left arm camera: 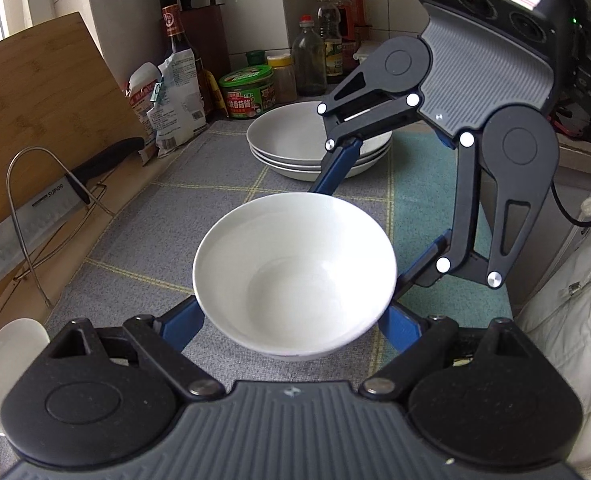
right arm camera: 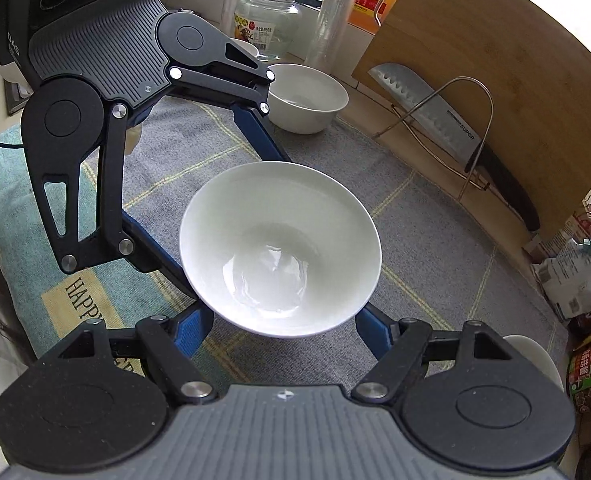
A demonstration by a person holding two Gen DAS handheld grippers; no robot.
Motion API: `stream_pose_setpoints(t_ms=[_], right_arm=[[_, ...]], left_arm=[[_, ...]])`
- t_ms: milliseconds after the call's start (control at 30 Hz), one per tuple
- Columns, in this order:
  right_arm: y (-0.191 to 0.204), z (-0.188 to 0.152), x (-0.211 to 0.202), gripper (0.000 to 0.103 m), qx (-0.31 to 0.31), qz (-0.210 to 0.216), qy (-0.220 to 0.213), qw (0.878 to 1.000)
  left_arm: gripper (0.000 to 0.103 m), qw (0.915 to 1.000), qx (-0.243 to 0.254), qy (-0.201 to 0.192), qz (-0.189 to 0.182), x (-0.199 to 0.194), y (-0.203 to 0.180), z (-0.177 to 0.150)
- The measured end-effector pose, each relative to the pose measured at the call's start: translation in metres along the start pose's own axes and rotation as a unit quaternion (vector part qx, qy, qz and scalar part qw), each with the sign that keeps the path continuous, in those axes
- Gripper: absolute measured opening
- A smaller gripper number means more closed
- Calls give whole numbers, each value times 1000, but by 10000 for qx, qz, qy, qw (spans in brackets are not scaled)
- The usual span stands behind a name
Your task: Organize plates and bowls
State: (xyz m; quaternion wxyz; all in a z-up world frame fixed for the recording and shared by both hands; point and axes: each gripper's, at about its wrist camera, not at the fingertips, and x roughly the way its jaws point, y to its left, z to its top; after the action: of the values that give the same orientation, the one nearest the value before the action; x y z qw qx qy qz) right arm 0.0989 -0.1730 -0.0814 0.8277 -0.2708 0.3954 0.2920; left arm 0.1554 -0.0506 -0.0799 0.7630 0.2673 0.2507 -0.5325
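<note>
A white bowl (left arm camera: pixel 295 276) sits in the middle of both views (right arm camera: pixel 280 248), over the grey checked mat (left arm camera: pixel 175 200). My left gripper (left arm camera: pixel 293 322) has its blue fingers (left arm camera: pixel 185 326) pressed on both sides of the bowl. My right gripper (right arm camera: pixel 281 330) faces it from the opposite side, its blue fingers (right arm camera: pixel 193 330) also against the bowl's sides. A stack of three white plates (left arm camera: pixel 291 144) lies behind the right gripper in the left wrist view. Another white bowl (right arm camera: pixel 309 98) stands beyond the left gripper in the right wrist view.
A wooden cutting board (left arm camera: pixel 43 120) leans on the wall with a cleaver (left arm camera: pixel 27 228) in a wire rack (right arm camera: pixel 447 120). Bottles (left arm camera: pixel 329 40), a green tin (left arm camera: pixel 247 92), a bag (left arm camera: pixel 175 96) and a glass jar (right arm camera: pixel 267 20) line the counter's back. A white dish edge (left arm camera: pixel 7 368) shows near left.
</note>
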Motion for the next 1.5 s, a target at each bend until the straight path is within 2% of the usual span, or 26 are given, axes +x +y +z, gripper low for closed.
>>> stream_pose_setpoints(t_ms=[700,867,1067,1167,1267,1400,1433,1500], right_arm=[[-14,-9,21,83,156,79,164,9997],[-24,-11,19,101,514,159,82,9985],[-27,-9,1,103,751,154,-7,9971],[-26,-3,-7,103,870,73,-111,9961],[-22,10,-12,103,933,-100,-309,9951],[-17,36,-5,103,1155,-291,-571,9912],[-16,42,-2,103,1224,-322,-606,9901],[-13,55,5,103,1360,-400,-694,9875]], left_arm=[[93,9994,-328,137,-40,22,6,-2],[98,9985,-507,132,-137,16,3,-8],[100,9944,-995,260,227,-11,-3,-29],[100,9856,-1515,306,684,-27,-2,-40],[100,9684,-2095,358,1303,-43,2,-47],[100,9434,-2559,262,2095,-64,6,-54],[100,9368,-2673,184,2249,-71,9,-56],[100,9292,-2841,64,2364,-80,14,-61]])
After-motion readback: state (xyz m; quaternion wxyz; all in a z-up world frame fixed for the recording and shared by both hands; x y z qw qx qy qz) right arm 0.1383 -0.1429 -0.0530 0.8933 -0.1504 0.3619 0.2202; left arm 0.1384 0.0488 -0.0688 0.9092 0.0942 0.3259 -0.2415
